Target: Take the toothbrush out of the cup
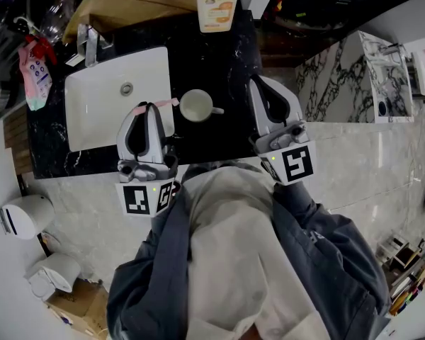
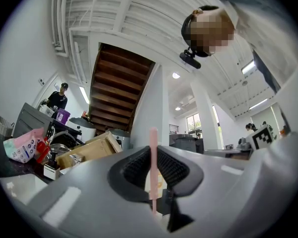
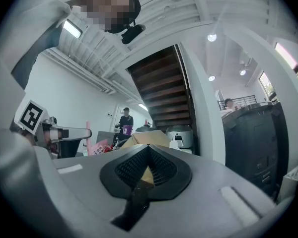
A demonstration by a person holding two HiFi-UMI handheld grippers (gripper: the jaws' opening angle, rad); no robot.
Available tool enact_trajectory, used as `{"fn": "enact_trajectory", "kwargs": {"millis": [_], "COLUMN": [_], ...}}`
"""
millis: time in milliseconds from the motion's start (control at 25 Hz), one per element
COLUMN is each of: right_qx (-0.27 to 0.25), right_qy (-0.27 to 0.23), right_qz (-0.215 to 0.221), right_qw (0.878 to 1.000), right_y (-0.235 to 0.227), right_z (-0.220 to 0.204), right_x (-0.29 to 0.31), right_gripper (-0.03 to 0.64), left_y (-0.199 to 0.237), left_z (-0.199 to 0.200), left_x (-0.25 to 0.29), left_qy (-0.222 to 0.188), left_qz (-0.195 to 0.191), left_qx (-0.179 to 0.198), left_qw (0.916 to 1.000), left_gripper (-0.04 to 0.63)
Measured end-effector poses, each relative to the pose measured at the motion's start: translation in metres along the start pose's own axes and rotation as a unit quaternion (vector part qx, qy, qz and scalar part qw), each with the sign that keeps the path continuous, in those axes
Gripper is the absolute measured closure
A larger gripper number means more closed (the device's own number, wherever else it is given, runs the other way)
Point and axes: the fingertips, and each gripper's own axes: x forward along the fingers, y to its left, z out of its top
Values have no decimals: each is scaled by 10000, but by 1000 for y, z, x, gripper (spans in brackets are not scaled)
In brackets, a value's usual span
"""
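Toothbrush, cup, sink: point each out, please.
toothbrush (image 2: 153, 152), left gripper view, middle of the pink handle.
cup (image 1: 196, 106), head view, its empty inside.
sink (image 1: 99, 108), head view, bare basin floor.

cup | right of sink (just beside) | bottle behind

We count two grippers — left gripper, right gripper — one toothbrush, one cup, one sink, one bottle.
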Motion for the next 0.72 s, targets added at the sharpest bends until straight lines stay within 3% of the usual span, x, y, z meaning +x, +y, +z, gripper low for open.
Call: {"fn": "enact_trajectory", "kwargs": {"millis": [720], "right_qx": [14], "right_qy": [-64], "right_qz": [-53], "right_qw": [10000], "right_y": [0], "right_z": [0], "right_x": [4], "right_gripper": [615], "left_y": [-4], "left_z": [-4], "left_x": [6], "left_qy": [29], "left_qz": [-149], "left_qx": [-45], "left_qw": [9999], "left_gripper": [497]}}
